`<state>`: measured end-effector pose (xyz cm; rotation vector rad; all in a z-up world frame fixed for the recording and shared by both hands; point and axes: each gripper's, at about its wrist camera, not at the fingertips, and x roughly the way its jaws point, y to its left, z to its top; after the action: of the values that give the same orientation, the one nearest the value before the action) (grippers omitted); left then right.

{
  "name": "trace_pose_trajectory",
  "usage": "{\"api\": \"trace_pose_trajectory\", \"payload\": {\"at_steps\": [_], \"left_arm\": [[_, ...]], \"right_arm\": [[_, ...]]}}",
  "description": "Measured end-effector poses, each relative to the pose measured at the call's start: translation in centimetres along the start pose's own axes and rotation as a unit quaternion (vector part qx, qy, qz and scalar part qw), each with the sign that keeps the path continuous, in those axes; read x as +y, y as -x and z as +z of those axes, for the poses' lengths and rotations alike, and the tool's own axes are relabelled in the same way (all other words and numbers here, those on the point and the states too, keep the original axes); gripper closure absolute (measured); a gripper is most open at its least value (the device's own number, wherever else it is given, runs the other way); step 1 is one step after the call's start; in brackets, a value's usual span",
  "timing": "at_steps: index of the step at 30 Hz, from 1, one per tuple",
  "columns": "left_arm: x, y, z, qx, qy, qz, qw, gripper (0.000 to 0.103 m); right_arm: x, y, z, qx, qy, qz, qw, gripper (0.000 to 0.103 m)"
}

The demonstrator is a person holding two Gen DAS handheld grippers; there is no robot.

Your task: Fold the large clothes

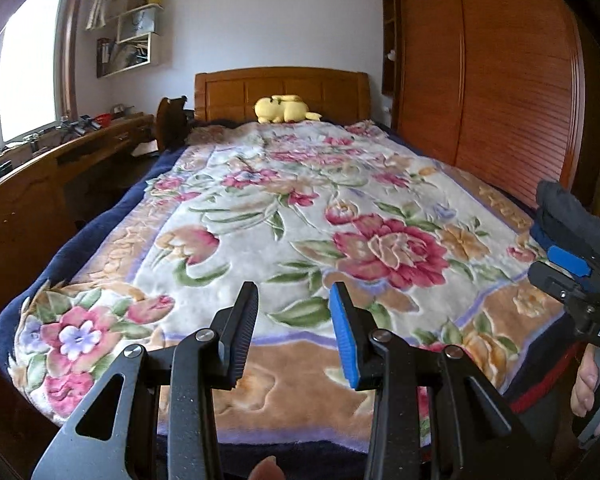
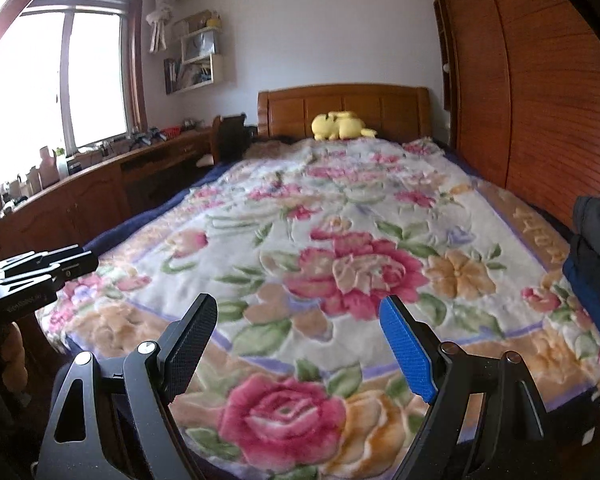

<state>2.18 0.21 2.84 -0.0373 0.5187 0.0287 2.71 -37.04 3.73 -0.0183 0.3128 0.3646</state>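
One floral blanket (image 1: 260,208) covered the single bed, with one yellow plush toy (image 1: 284,109) at upper centre against the headboard (image 1: 280,88). The left gripper (image 1: 294,334) at lower centre held its two fingers partly apart on nothing, and the right gripper (image 2: 298,350) stood spread wide and empty. One folded dark garment (image 1: 572,220) lay at the right edge.

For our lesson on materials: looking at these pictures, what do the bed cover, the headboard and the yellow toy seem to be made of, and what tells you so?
Bed cover: apparently thick plush fleece, matte; its flowers look sculpted into a fuzzy pile.
Headboard: wood, seemingly varnished; orange-brown panels with a slight sheen.
Yellow toy: probably soft stuffed fabric; rounded and slumped, though too small to show texture.
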Motion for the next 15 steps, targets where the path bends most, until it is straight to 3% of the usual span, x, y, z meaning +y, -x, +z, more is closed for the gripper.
{"api": "trace_pose_trajectory", "payload": {"at_steps": [15], "left_arm": [[0.2, 2.7, -0.5, -0.026, 0.006, 0.031, 0.9992, 0.064]], "right_arm": [[1.4, 0.5, -2.1, -0.022, 0.0, -0.015, 1.0, 0.018]]}}
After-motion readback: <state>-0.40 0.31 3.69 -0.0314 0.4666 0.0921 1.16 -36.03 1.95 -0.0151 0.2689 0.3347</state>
